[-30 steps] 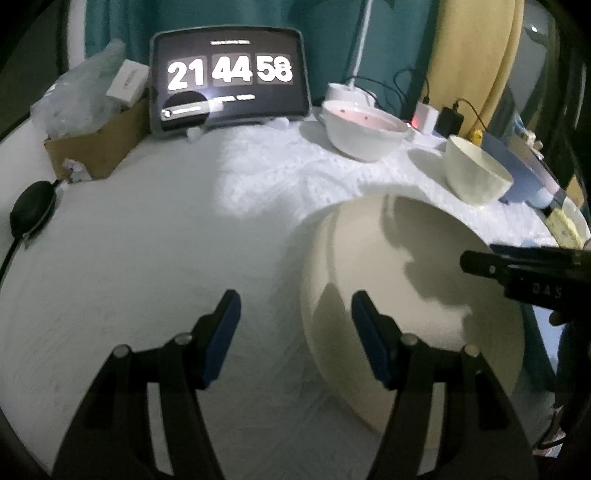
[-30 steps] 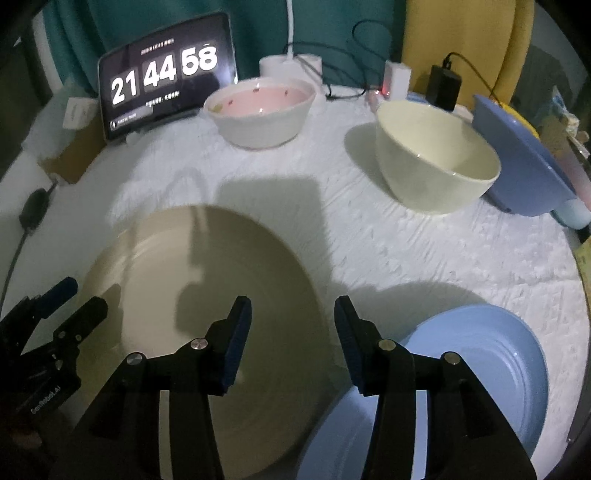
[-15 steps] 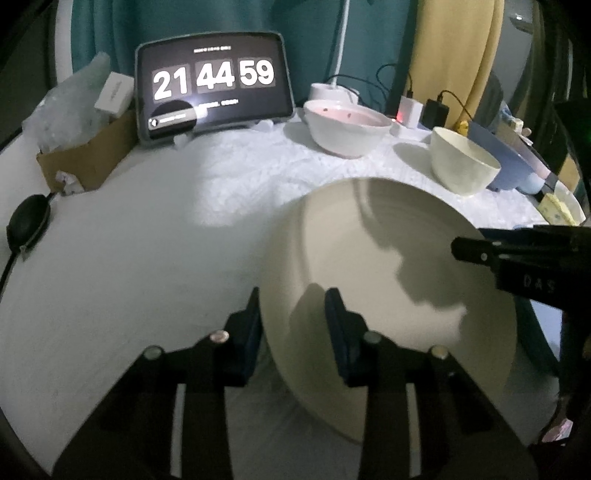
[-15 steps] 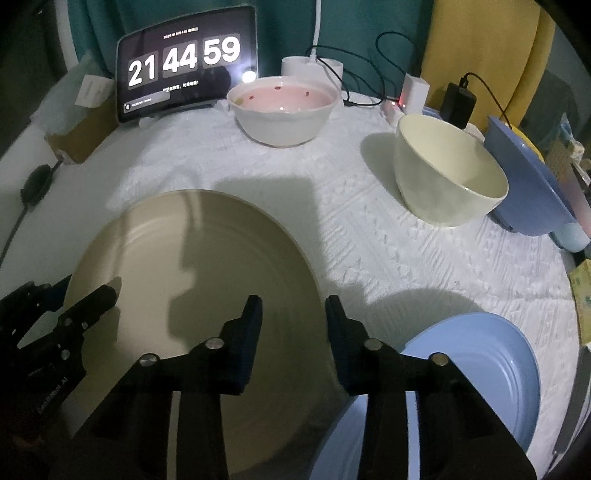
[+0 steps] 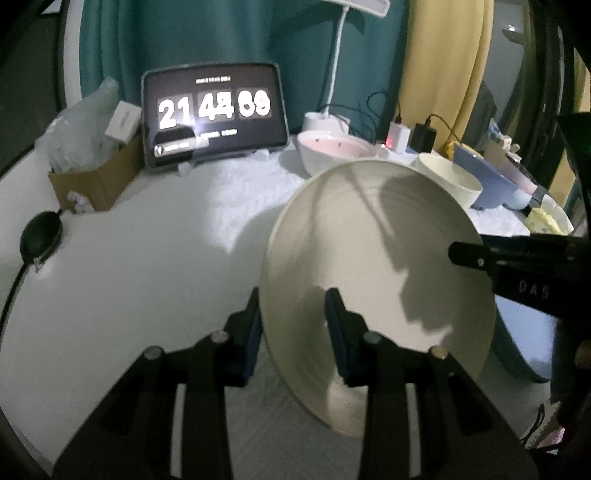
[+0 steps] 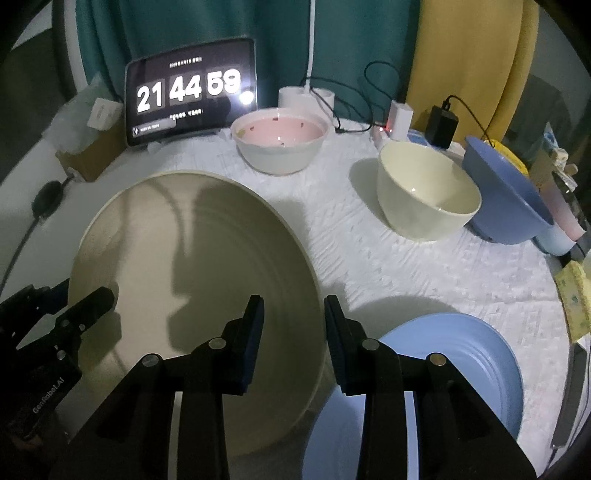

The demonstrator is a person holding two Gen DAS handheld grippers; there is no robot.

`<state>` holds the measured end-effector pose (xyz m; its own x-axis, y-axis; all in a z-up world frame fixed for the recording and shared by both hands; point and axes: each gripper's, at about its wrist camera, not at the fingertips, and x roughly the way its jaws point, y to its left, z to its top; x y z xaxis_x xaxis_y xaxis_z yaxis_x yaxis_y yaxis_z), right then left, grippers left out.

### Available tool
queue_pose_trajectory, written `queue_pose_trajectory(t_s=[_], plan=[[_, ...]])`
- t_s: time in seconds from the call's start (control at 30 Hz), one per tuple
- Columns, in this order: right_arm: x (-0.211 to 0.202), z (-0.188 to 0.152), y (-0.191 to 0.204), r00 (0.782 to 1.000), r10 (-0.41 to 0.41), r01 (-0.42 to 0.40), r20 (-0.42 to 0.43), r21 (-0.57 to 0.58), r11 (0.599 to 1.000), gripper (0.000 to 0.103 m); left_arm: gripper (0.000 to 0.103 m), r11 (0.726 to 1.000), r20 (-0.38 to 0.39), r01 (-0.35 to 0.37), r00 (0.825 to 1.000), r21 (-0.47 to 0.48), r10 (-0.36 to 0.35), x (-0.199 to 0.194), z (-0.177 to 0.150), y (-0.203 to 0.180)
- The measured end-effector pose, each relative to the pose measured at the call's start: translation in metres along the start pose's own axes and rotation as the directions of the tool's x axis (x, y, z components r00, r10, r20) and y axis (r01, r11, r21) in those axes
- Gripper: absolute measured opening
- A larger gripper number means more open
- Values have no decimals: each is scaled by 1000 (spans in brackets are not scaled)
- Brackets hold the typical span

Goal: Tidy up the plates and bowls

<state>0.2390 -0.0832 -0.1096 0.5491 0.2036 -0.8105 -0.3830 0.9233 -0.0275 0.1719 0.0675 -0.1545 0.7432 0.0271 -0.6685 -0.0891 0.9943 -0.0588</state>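
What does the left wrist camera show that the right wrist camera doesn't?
Only the left wrist view shows the lamp head overhead. Only the right wrist view shows the blue plate whole, lying on the tablecloth. Both show the beige plate with the left tongs and right tongs each shut on its rim, plus the clock tablet, pink bowl and cream bowl.

The left gripper [image 5: 293, 325] is pointing steeply downward, its jaws clamping the near-left rim of the cream plate [image 5: 376, 266], one pad on each face. The right gripper [image 6: 293, 326] is angling down more steeply, its jaws pinching the opposite rim, tip reaching in from the plate's far side.
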Motion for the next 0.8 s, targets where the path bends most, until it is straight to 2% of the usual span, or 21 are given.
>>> queue_pose_trajectory(t_s=[0.4,0.8], plan=[[-35,-2,-9,996,3,-5,91,19,1000,36,34,1000,68,-2,998,21,0,-28,13,-13],[-65,-14,-34,988,-10,-1,157,67,998,36,34,998,108,12,994,65,-19,-49,20,-42]])
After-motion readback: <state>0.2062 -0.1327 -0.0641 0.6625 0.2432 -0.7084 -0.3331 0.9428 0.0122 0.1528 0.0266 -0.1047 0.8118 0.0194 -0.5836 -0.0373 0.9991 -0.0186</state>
